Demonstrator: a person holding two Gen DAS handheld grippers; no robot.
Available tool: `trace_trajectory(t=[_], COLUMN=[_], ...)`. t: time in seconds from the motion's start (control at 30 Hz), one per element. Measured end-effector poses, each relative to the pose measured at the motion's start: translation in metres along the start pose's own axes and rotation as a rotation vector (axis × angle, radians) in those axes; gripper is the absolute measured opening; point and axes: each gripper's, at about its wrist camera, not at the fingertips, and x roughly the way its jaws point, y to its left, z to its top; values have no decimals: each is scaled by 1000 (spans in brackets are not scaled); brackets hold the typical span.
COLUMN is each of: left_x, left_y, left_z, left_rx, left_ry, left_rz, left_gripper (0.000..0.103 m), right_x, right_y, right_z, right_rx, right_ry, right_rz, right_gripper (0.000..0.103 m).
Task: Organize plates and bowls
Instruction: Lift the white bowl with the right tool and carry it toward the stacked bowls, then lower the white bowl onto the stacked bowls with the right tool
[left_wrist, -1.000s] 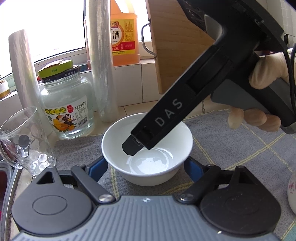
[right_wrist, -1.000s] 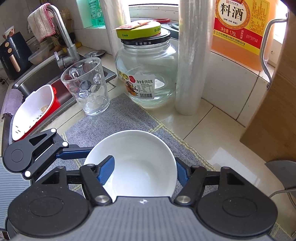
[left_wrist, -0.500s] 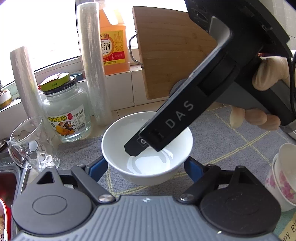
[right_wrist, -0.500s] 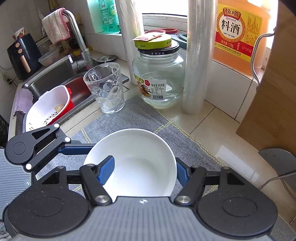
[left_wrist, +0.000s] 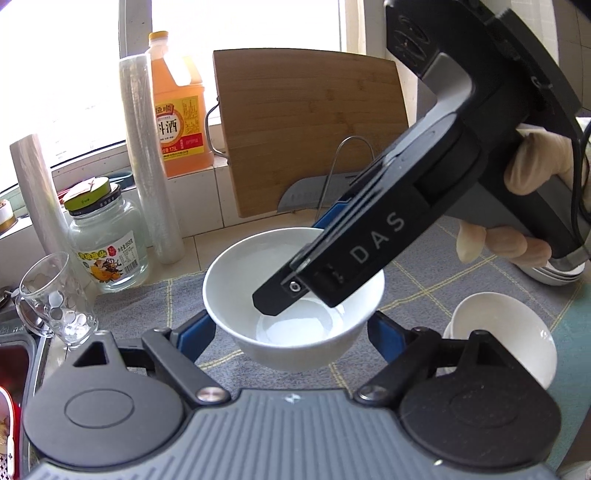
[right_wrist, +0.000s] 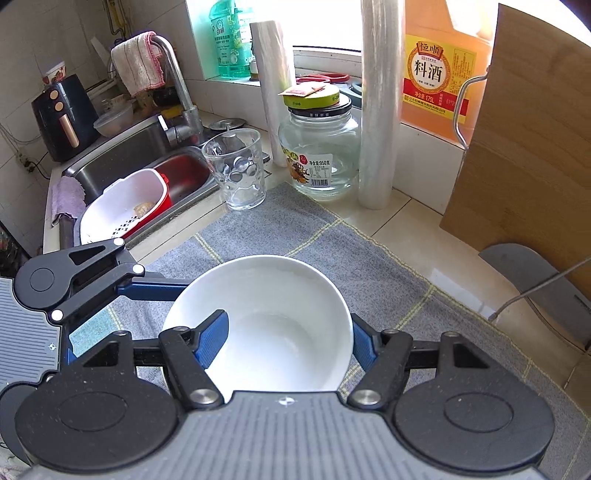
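Note:
A white bowl (left_wrist: 258, 280) is held above the grey mat (left_wrist: 436, 266). My left gripper (left_wrist: 291, 328) has its blue fingers on either side of the bowl's outer wall. My right gripper (right_wrist: 288, 332) is shut on the bowl's rim (right_wrist: 258, 295), one finger (right_wrist: 210, 339) inside and one outside; it reaches in from the right in the left wrist view (left_wrist: 354, 258). Another white bowl (left_wrist: 509, 328) stands on the mat to the right, with stacked plates (left_wrist: 557, 273) beyond it.
A glass tumbler (right_wrist: 238, 170), a glass jar (right_wrist: 321, 147), cling-film rolls (right_wrist: 380, 110), an orange cooking-wine bottle (right_wrist: 439, 85) and a wooden cutting board (right_wrist: 528, 147) line the back. A sink (right_wrist: 147, 162) holding a white colander (right_wrist: 125, 203) lies at the left.
Both grippers have risen and drawn back with the bowl, so the back-wall items look farther. A second white bowl and stacked plates have come into the left wrist view at the right.

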Motion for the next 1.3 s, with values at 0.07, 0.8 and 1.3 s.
trace_trajectory(t=[0.07,0.8,1.3], left_x=[-7,-32,-24], left_y=[-9,-111,-139], left_z=[1,12,0], left_rx=[13,69,74], left_ry=[-6,1,63], left_rz=[-3,-102,-158], left_gripper=[89,89,89], right_x=[-10,-103,-108], right_y=[1,-7,-14], right_z=[-6,-89,-129], right_rx=[4,57,114], right_ry=[-8,-43,0], right_rz=[1,-62,-67], right_gripper=[74,75,74])
